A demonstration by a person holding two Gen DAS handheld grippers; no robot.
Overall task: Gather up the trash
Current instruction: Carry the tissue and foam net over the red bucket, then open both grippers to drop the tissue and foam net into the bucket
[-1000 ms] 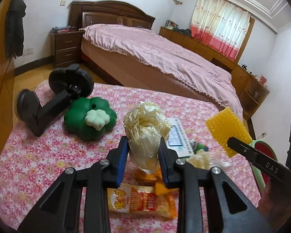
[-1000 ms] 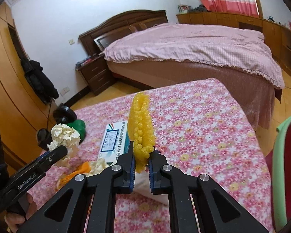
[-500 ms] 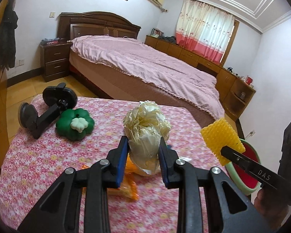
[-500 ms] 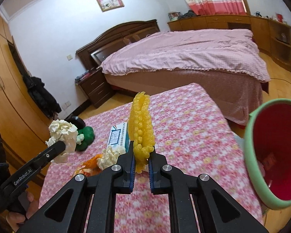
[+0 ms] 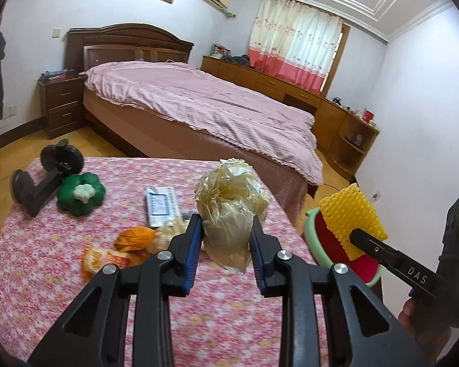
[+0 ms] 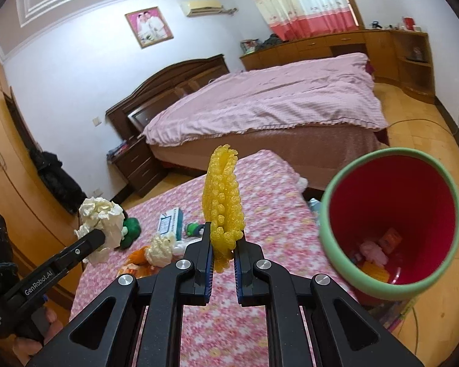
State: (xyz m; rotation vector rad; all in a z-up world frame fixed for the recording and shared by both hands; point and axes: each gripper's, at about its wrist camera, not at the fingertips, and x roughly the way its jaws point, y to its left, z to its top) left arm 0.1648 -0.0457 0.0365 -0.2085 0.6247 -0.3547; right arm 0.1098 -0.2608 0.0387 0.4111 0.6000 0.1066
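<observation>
Both hands have swung rightward since a second ago, and the green-rimmed bin (image 6: 391,223) now fills the right of my right-hand view, its red inside showing scraps at the bottom. My left gripper (image 5: 226,238) clamps a cream crumpled paper ball (image 5: 229,202) — lifted clear above the floral tablecloth (image 5: 61,275). My right gripper (image 6: 222,244) pinches the yellow foam net (image 6: 223,195) upright, just beside the bin's rim. Behind on the cloth lie an orange snack wrapper (image 5: 104,257), more crumpled paper (image 6: 160,249) and a small white box (image 5: 162,205) — then a green flower-shaped toy (image 5: 81,192). Beyond stands the pink-covered bed (image 5: 205,101).
</observation>
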